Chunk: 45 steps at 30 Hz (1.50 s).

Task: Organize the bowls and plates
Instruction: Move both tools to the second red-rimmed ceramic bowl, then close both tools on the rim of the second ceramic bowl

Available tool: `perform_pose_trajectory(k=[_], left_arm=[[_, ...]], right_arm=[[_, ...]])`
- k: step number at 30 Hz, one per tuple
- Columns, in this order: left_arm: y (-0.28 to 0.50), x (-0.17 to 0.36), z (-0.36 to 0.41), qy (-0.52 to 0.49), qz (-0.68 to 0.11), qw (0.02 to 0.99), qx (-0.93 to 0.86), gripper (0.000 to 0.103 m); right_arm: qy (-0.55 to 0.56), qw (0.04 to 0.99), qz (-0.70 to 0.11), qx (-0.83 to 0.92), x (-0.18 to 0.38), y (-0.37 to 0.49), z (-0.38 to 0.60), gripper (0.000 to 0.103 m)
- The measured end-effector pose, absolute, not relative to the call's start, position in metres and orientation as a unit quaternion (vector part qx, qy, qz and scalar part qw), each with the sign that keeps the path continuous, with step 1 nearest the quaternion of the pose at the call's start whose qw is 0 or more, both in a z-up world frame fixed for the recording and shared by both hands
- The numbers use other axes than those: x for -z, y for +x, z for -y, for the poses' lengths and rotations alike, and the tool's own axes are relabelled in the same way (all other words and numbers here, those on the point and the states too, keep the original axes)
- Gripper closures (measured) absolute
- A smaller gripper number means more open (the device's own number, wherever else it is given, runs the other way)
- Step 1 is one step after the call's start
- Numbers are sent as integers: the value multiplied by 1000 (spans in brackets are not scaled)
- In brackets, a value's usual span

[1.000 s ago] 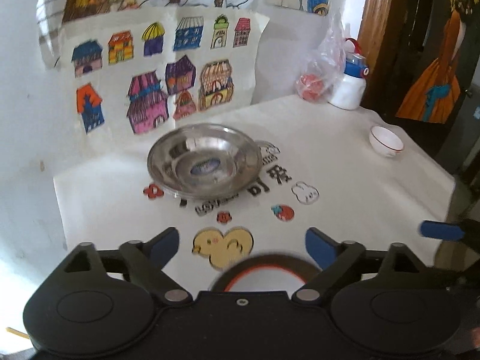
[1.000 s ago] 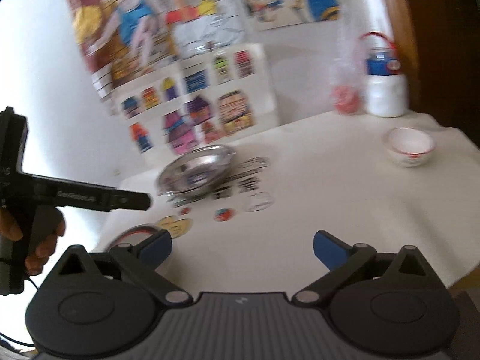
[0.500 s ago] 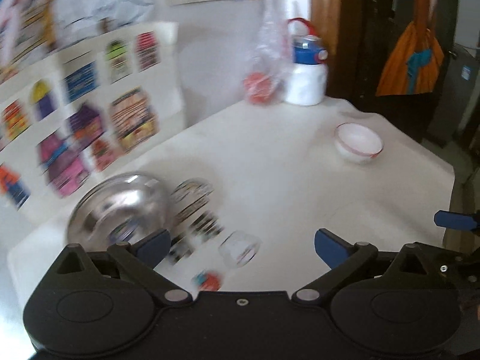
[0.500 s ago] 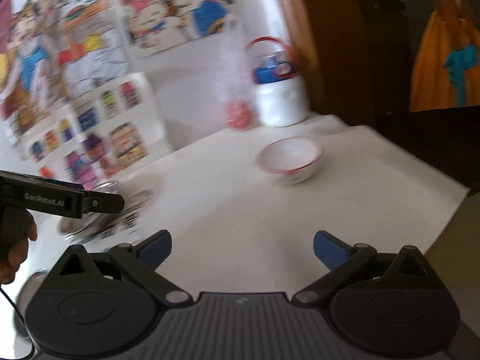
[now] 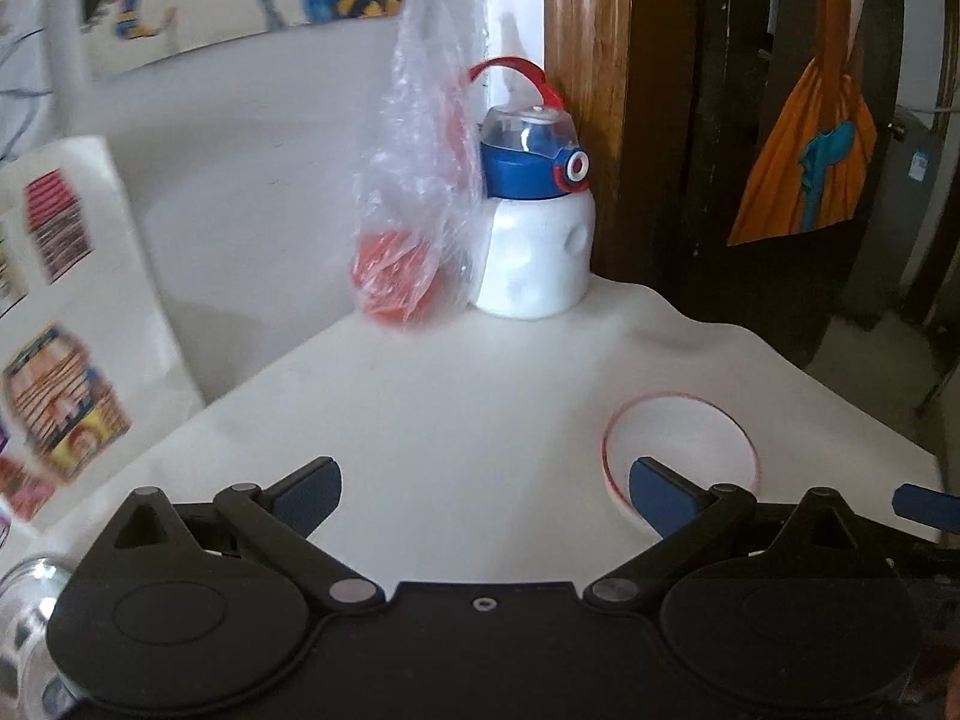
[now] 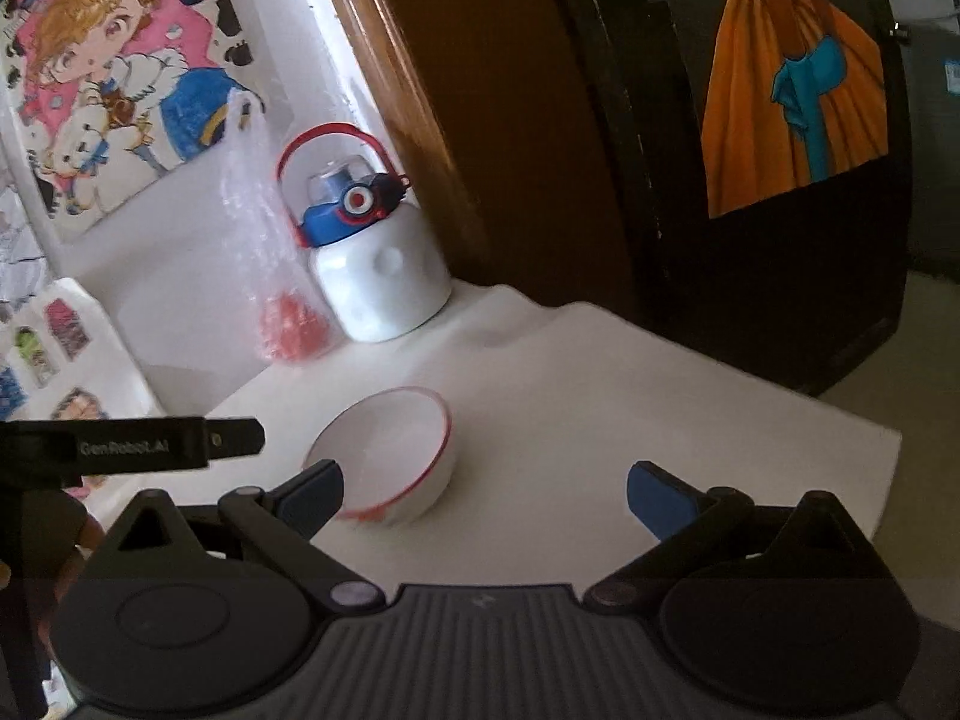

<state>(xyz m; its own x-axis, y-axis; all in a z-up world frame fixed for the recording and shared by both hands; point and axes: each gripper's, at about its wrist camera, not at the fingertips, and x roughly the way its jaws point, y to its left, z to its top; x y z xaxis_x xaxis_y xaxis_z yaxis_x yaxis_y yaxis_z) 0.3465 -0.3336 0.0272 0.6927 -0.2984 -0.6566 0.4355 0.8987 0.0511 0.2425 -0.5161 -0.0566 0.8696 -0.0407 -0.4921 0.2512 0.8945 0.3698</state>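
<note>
- white red-rimmed bowl [image 6: 390, 456] sits loose on the white tablecloth [image 6: 600, 408], not stacked yet, near the water bottle [image 6: 375, 264]
- left gripper [image 5: 485, 483] & right gripper [image 6: 485, 489] both wide, empty
- steel bowl [image 5: 27, 600] at edge; stacking still to do imo

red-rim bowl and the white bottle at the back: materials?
Red-rim bowl: likely glazed ceramic, though melamine is possible; smooth white walls, thin painted red rim line. White bottle: looks like plastic; matte dimpled white body, blue cap, clear dome lid, red carry loop.
</note>
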Motion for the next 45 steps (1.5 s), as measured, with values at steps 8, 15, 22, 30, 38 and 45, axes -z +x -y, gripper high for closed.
perform_pose_trajectory(k=[8, 15, 22, 30, 38, 45], left_arm=[[386, -2, 354, 95, -368, 902, 206, 1], [399, 10, 362, 99, -385, 892, 216, 10], [399, 13, 364, 85, -402, 881, 234, 22], [398, 17, 367, 60, -435, 861, 256, 58], [387, 16, 373, 58, -442, 849, 285, 92], [380, 13, 368, 42, -440, 852, 281, 96]], right_arm=[[170, 947, -262, 78, 64, 277, 511, 20], [170, 944, -274, 65, 70, 286, 507, 31], [182, 943, -275, 52, 72, 287, 502, 37], [231, 933, -273, 29, 74, 285, 506, 61], [279, 924, -262, 14, 80, 282, 512, 81], [284, 923, -260, 27, 78, 271, 508, 91]])
